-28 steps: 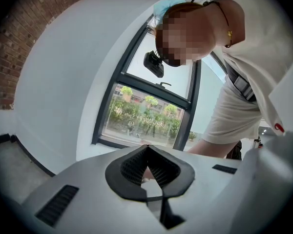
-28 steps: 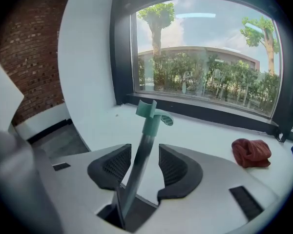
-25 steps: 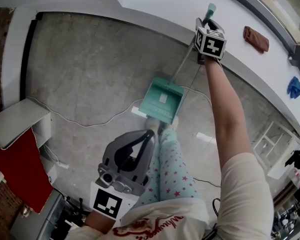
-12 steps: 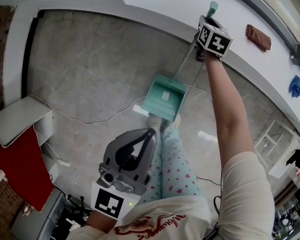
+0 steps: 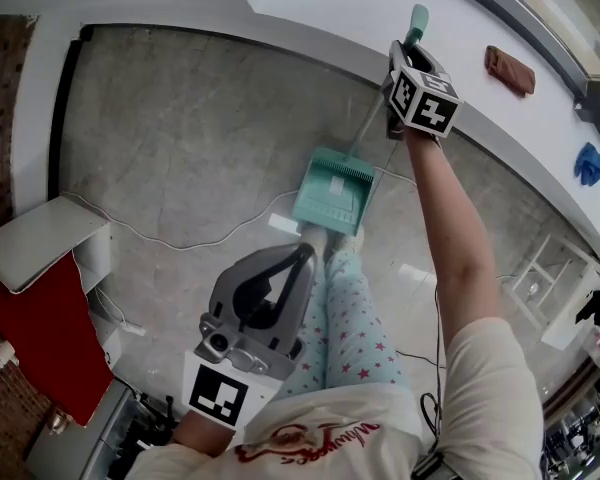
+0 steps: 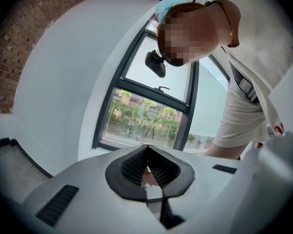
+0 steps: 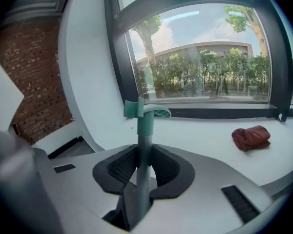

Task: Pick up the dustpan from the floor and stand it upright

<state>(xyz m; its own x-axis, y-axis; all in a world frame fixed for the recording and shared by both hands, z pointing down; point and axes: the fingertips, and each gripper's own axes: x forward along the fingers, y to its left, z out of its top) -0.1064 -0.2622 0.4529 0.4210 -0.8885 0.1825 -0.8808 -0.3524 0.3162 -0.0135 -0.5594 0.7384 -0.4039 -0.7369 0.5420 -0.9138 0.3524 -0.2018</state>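
Judged step: lift. On right tool point(image 7: 142, 165), jaws just closing, now clamped on grey metal pole point(image 7: 144, 145) of teal plastic long-handled dustpan point(image 5: 332, 190). Pan hangs well below tool, near grey floor point(image 5: 180, 118). Idle left tool point(image 5: 263, 303) closed, empty. Next likely: set pan base flat, pole vertical, then release.

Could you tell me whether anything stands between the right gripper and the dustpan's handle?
Nothing does: the right gripper has just been closing its jaws and now clamps the handle. The pan is by the person's feet, and a white cable runs nearby.
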